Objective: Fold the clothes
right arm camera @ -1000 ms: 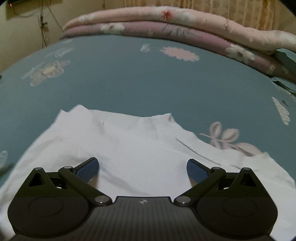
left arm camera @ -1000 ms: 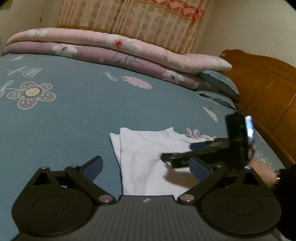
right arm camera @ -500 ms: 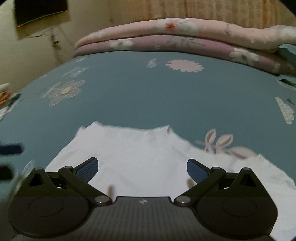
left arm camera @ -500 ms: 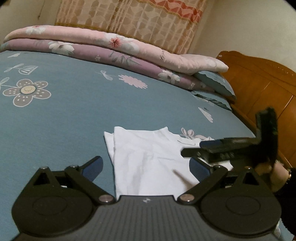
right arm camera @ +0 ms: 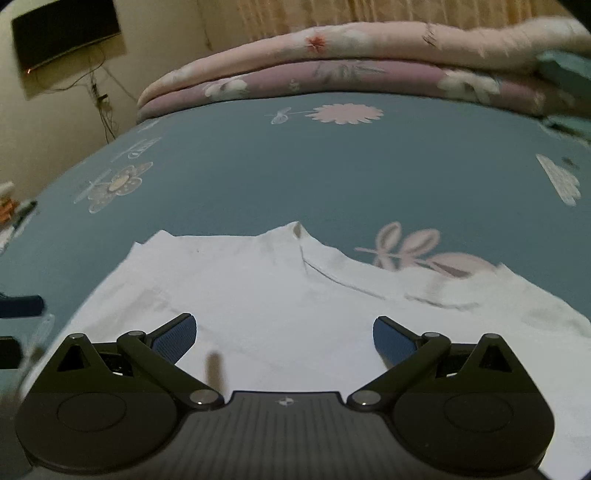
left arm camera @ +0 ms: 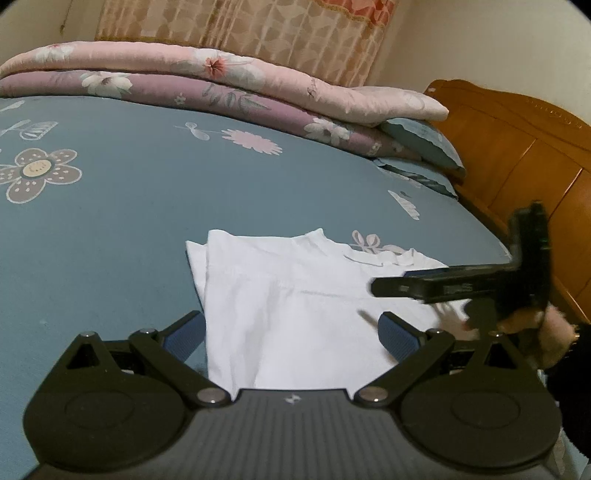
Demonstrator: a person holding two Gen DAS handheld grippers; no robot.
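Left gripper (left arm camera: 290, 330) spread wide above white garment (left arm camera: 295, 295), right gripper (right arm camera: 282, 334) likewise empty, level over it

Beige walls, patterned curtain (left arm camera: 258, 33), wooden headboard (left arm camera: 517, 147), wall-mounted television (right arm camera: 66, 33)

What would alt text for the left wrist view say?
A white garment, partly folded, lies flat on a teal floral bedsheet between the open left tongs. The right tongs hover over its right side; folded quilts lie beyond.
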